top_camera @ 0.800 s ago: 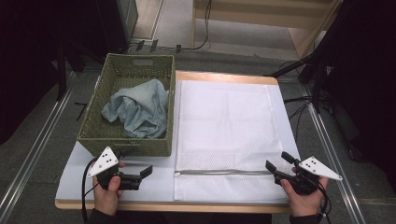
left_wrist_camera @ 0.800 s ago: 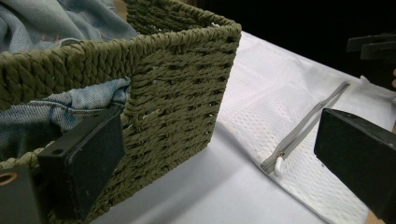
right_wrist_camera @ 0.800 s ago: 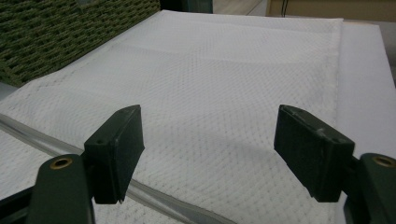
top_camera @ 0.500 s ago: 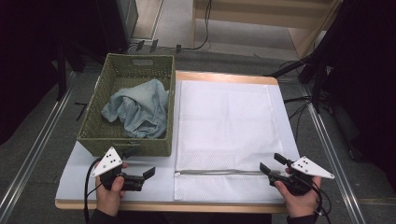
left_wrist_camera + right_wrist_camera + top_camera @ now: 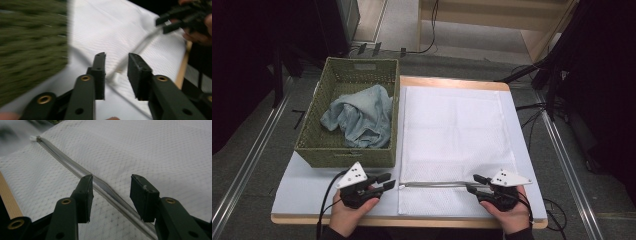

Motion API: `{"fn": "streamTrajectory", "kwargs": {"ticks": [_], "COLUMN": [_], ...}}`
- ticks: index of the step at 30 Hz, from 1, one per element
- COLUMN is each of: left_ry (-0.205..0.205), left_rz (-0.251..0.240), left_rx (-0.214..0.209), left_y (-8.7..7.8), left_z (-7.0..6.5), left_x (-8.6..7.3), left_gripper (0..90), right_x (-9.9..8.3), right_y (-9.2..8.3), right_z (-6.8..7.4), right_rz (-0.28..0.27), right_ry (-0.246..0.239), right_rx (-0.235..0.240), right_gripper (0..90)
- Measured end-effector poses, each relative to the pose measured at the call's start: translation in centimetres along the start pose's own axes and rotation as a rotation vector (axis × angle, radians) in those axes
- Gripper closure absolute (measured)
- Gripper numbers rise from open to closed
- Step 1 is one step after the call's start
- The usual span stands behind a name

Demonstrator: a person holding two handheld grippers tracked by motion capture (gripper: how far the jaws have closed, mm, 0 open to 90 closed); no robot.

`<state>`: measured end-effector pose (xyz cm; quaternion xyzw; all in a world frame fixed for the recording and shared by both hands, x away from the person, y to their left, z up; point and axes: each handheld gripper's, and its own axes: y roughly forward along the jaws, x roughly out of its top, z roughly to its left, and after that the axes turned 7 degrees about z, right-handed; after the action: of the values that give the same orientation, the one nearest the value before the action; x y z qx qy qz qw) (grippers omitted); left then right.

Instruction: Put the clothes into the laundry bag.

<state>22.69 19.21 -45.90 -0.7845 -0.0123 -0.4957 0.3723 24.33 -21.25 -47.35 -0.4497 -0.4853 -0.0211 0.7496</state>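
Note:
A white mesh laundry bag (image 5: pixel 452 130) lies flat on the table, and its zipper (image 5: pixel 437 184) runs along the near side. My left gripper (image 5: pixel 385 181) is at the zipper's left end with its jaws open; the blurred zipper end (image 5: pixel 117 71) lies in the gap between them. My right gripper (image 5: pixel 472 183) is at the zipper's right end, also open. In the right gripper view its jaws (image 5: pixel 111 178) straddle the zipper (image 5: pixel 65 161) without pressing on it. The white zipper pull (image 5: pixel 33 138) is at the far end.
A green woven basket (image 5: pixel 347 155) stands left of the bag and holds a crumpled blue-grey cloth (image 5: pixel 359 117). Its wall (image 5: pixel 30 45) is close beside my left gripper. The white table top (image 5: pixel 307 190) ends in a wooden front edge (image 5: pixel 412 222) just before the hands.
Both grippers have moved inward along the near edge. The right one slid left onto the zipper's right end, and the left one shifted right to the bag's left edge.

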Motion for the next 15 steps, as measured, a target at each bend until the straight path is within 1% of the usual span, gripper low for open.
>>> {"fn": "streamTrajectory", "kwargs": {"ticks": [1,2,3,4,5,6,7,8,9,10,11,12,13,14,15], "left_ry": [0.019,0.019,0.056,0.075,0.101,0.101,0.131,0.131,0.123,0.123,0.113,0.113,0.110,0.110,0.104], "left_rz": [0.032,0.032,0.087,0.112,0.141,0.141,0.180,0.192,0.192,0.192,0.222,0.222,0.239,0.238,0.237], "left_rx": [-0.013,-0.013,-0.027,-0.027,-0.018,-0.018,0.014,0.017,0.013,0.013,0.019,0.019,0.021,0.020,0.018], "left_y": [0.6,0.6,1.9,2.4,2.9,2.9,3.4,3.5,3.5,3.5,3.7,3.7,3.9,3.9,3.9], "left_z": [-0.5,-0.5,-1.6,-2.0,-2.4,-2.4,-2.9,-2.9,-2.8,-2.8,-2.6,-2.6,-2.6,-2.6,-2.6], "left_x": [0.0,0.0,0.0,0.0,0.0,0.0,0.0,0.1,0.0,0.0,-0.1,-0.1,-0.2,-0.2,-0.1], "left_gripper": [76.1,77.5,79.0,80.1,80.9,81.3,81.4,81.3,81.3,81.4,81.5,81.4,81.4,81.6,81.7], "right_x": [0.1,0.1,0.4,0.5,0.7,0.7,1.2,1.4,1.7,1.7,1.8,1.8,1.8,2.0,2.3], "right_y": [0.3,0.3,0.8,1.0,1.3,1.3,1.8,2.1,2.6,2.6,3.3,3.3,3.6,3.7,3.7], "right_z": [0.2,0.2,0.6,0.7,0.8,0.8,0.8,0.8,0.7,0.7,0.5,0.5,0.5,0.5,0.5], "right_rz": [0.009,0.009,0.025,0.025,0.026,0.026,0.030,0.042,0.066,0.066,0.101,0.101,0.120,0.131,0.150], "right_ry": [-0.007,-0.007,-0.017,-0.017,-0.016,-0.016,-0.023,-0.029,-0.029,-0.029,-0.030,-0.030,-0.043,-0.065,-0.078], "right_rx": [-0.009,-0.009,-0.033,-0.048,-0.057,-0.057,-0.062,-0.060,-0.053,-0.053,-0.056,-0.056,-0.048,-0.050,-0.050], "right_gripper": [55.3,55.3,57.3,58.1,60.1,60.1,61.9,62.2,63.1,63.1,68.6,68.6,72.5,77.2,84.8]}}
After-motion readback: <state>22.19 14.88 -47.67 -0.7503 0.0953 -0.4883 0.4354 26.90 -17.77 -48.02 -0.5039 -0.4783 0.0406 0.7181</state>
